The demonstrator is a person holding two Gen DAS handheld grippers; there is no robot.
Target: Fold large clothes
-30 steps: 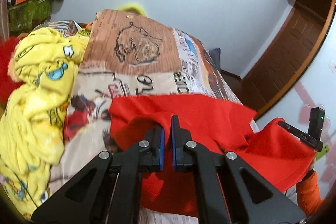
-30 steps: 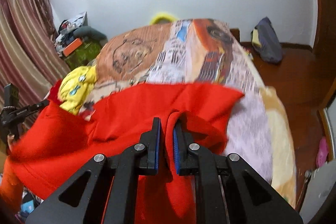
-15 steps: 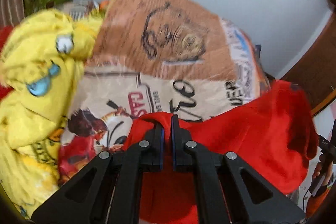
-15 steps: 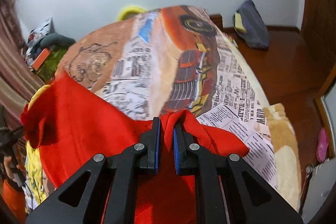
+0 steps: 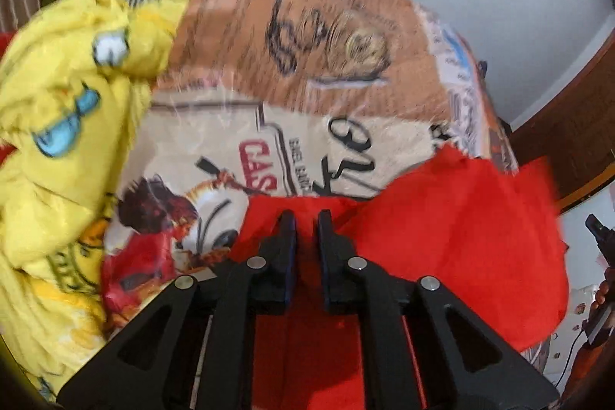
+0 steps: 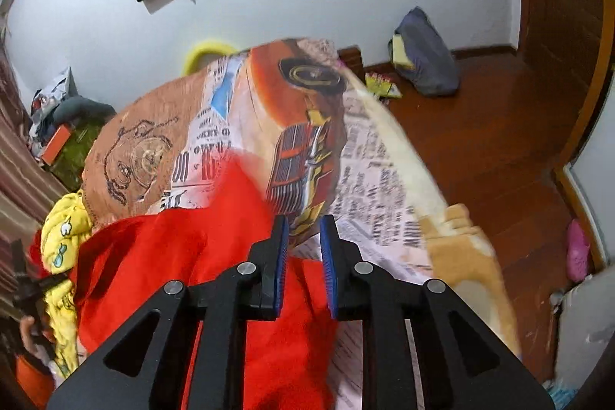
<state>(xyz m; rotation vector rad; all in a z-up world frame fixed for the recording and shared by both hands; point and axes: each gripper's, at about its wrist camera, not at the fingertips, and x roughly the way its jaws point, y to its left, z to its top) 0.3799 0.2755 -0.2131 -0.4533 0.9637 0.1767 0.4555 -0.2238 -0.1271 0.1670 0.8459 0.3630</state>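
Left tongs (image 5: 306,222): one pair, jaws opening, pads apart, red cloth lying in the gap but not pinched. Right tongs (image 6: 301,229): one pair, jaws opening, nothing pinched. Red garment (image 6: 184,256): one, on the bed (image 6: 388,187), spread crosswise over its near end beneath both tongs; near edge cut off, outline blurred. Yellow garments (image 5: 65,125): heaped on the bed's left side, count unclear. Bed: one, printed blanket.

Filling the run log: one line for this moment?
left gripper: opening, over red garment | right gripper: opening, nothing pinched | garment on bed blanket
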